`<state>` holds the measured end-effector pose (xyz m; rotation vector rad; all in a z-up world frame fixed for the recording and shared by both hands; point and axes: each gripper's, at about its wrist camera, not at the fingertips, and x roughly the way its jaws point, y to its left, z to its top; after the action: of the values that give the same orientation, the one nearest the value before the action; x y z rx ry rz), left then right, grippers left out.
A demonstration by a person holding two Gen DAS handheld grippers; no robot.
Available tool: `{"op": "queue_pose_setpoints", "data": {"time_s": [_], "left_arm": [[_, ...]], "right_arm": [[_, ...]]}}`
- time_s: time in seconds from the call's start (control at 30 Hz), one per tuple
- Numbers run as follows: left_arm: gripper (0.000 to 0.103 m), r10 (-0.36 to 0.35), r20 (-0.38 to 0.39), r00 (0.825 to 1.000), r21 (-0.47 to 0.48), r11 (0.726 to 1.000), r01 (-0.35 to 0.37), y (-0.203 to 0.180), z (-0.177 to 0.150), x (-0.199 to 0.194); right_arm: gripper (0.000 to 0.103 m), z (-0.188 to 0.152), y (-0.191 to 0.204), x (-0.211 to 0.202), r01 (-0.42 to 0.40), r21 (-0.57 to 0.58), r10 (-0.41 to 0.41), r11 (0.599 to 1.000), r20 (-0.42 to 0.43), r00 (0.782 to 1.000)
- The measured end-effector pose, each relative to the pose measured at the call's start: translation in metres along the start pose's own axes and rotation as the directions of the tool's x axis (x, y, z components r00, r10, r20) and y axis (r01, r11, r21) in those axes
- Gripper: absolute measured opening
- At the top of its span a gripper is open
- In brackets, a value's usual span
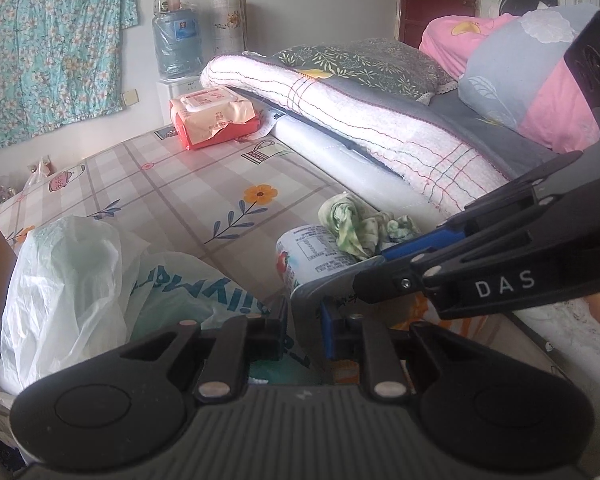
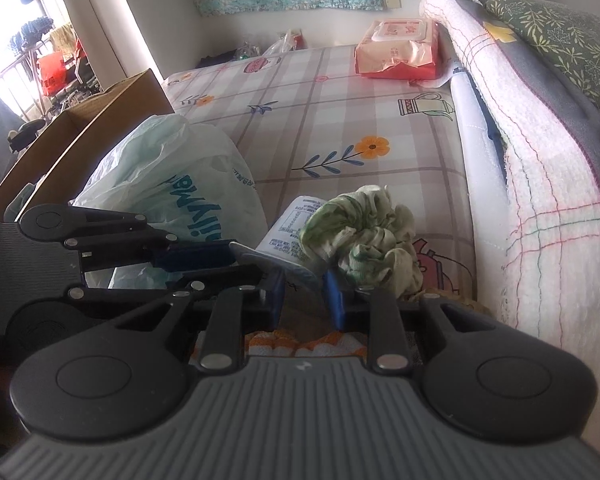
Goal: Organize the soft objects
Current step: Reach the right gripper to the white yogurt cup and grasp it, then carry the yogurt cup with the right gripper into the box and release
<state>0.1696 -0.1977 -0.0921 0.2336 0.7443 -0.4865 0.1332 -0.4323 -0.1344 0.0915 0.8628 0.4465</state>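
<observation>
A soft white packet point(image 1: 312, 252) with a printed label lies on the checked bedsheet point(image 1: 172, 184), its flat grey sealed end towards me. A crumpled green-and-white cloth point(image 1: 356, 224) rests against its far side. My left gripper point(image 1: 304, 332) is shut on the sealed end. My right gripper point(image 1: 380, 268) comes in from the right and clamps the same end. In the right wrist view the packet point(image 2: 288, 228) and the cloth point(image 2: 372, 240) sit just ahead of the right gripper point(image 2: 306, 300), with the left gripper point(image 2: 228, 260) on the seal from the left.
A white plastic bag point(image 1: 80, 280) point(image 2: 168, 184) bulges to the left, beside an open cardboard box point(image 2: 80, 132). A wet-wipes pack point(image 1: 212, 120) lies at the far end. A folded blanket point(image 1: 380, 120) and pillows point(image 1: 532, 80) line the right, where a person point(image 1: 452, 36) lies.
</observation>
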Motion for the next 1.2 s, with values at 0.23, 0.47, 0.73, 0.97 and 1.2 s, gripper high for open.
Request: {"op": "queue_pose_setpoints", "data": {"time_s": [0.23,0.47,0.73,0.97,1.2], "left_arm": [[0.019,-0.021,0.013,1.0,-0.066,0.998,0.022,0.004,0.002,-0.004],[0.019,-0.04,0.084,0.996,-0.175,0.983,0.054,0.014,0.012,-0.024],[0.02,-0.063,0.136,0.989,-0.244,0.965,0.095,0.019,0.015,-0.045],[0.02,-0.048,0.234,0.971,-0.277,0.954,0.114,0.025,0.02,-0.086],[0.02,0.017,0.334,0.942,-0.312,0.945,0.094,0.039,0.017,-0.145]], "right_arm": [[0.022,0.003,-0.004,-0.001,-0.037,0.062,0.037,0.997,0.002,0.999],[0.023,0.011,-0.02,-0.016,-0.128,0.228,0.123,0.965,0.037,0.992],[0.023,0.012,-0.019,-0.038,-0.179,0.307,0.161,0.935,0.086,0.983],[0.023,0.025,0.007,-0.076,-0.204,0.264,0.166,0.943,0.159,0.973],[0.023,0.039,0.056,-0.116,-0.252,0.18,0.209,0.951,0.23,0.951]]}}
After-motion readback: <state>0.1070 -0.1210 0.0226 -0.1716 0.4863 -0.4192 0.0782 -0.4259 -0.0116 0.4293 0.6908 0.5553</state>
